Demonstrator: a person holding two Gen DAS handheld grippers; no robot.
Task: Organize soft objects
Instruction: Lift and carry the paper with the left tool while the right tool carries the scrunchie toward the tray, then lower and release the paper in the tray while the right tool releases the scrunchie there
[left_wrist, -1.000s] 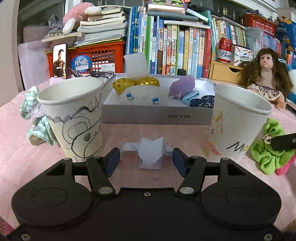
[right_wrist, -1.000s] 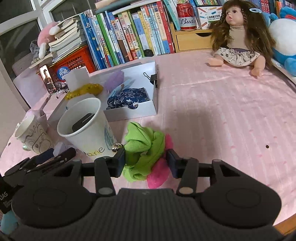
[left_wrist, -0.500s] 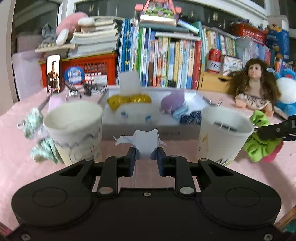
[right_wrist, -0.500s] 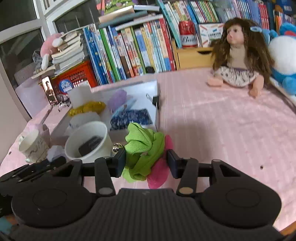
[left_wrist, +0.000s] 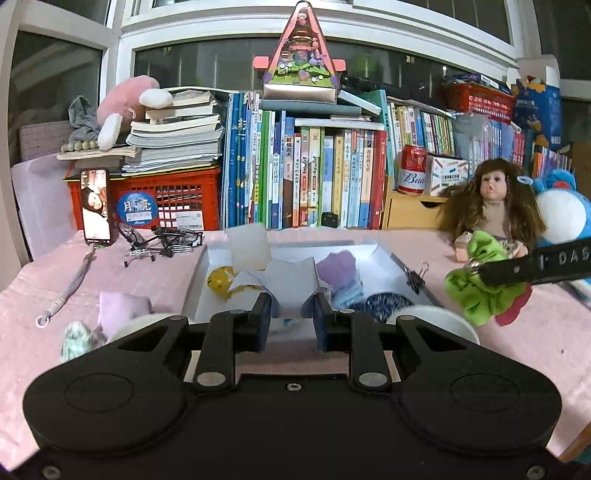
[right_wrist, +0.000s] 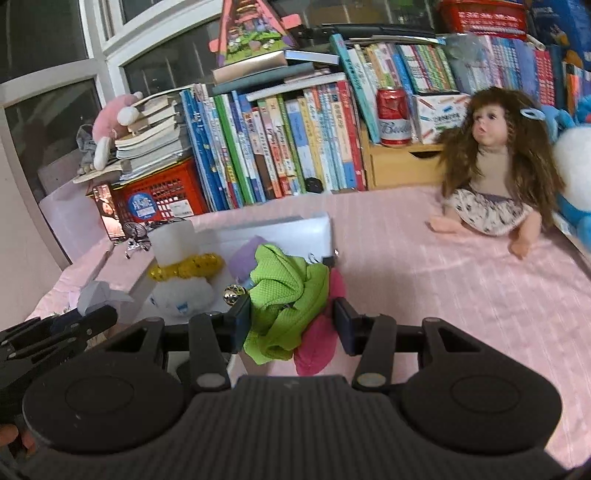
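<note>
The paper toy – a folded white shape – is pinched between the pads of the left gripper and held in the air in front of the box. The right gripper is clenched on a green scrunchie with a pink one bunched against it; a small silver bell hangs at the left pad. Both loads are clear of the pink cloth and sit near the box's front edge.

Inside the white box already lie a yellow scrunchie, a purple soft piece, a pale blue bit below it and a dark blue patterned scrunchie, with a white plush at the near side. So part of the sorting looks done.

What seems left: setting down the two held loads, and dealing with the strays still on the cloth – a green checked scrunchie and a lilac piece at the left, beside a cup rim. A second cup stands on the right. Whether the held things are meant for the box or the cups I cannot tell.

The doll, books and phone stand well apart at the back, untouched.
</note>
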